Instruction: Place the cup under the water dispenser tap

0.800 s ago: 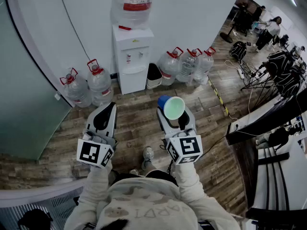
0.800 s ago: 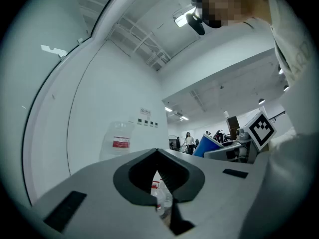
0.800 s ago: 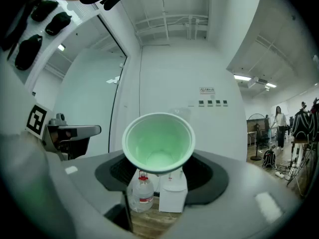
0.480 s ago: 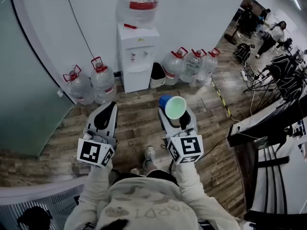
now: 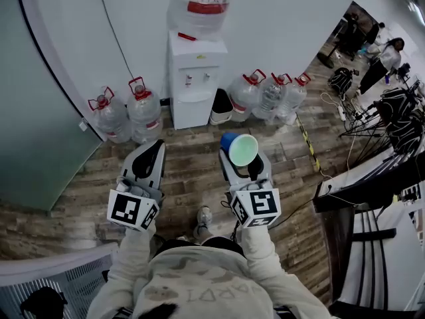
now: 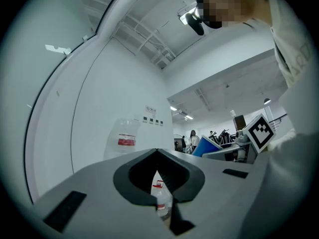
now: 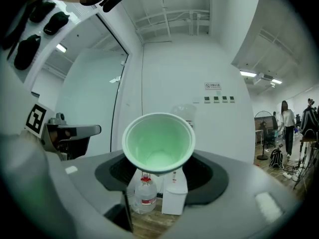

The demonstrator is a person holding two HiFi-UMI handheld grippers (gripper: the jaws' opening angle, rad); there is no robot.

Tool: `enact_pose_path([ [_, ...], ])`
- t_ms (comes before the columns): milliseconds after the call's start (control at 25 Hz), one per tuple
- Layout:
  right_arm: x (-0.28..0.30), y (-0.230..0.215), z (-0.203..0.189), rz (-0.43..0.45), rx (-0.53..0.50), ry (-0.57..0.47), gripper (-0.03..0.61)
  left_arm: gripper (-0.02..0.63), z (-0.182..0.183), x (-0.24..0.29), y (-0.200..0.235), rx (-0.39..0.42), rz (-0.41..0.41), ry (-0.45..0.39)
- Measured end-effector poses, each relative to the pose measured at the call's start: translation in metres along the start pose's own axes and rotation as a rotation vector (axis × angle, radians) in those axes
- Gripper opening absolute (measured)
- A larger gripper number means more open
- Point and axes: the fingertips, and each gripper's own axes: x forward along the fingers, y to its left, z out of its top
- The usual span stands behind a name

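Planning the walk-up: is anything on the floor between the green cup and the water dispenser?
Nothing visible. The cup, held in the right hand-held gripper, faces bare wood floor up to the dispenser; the water bottles and a dark bin stand at its sides.

The wood-plank floor (image 5: 192,178) carries a white water dispenser (image 5: 194,78) against the wall. Two water jugs (image 5: 126,115) stand left of it. A dark bin (image 5: 221,105) and three more jugs (image 5: 269,97) stand to its right.
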Motion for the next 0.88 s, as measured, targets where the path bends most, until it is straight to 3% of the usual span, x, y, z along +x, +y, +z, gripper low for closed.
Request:
enact_pose_path([
  [880,0.122,-0.096,-0.002,0.147,-0.033,0.009,0.296,0.005,-0.009,0.143,0.021,0.025,0.075,-0.027],
])
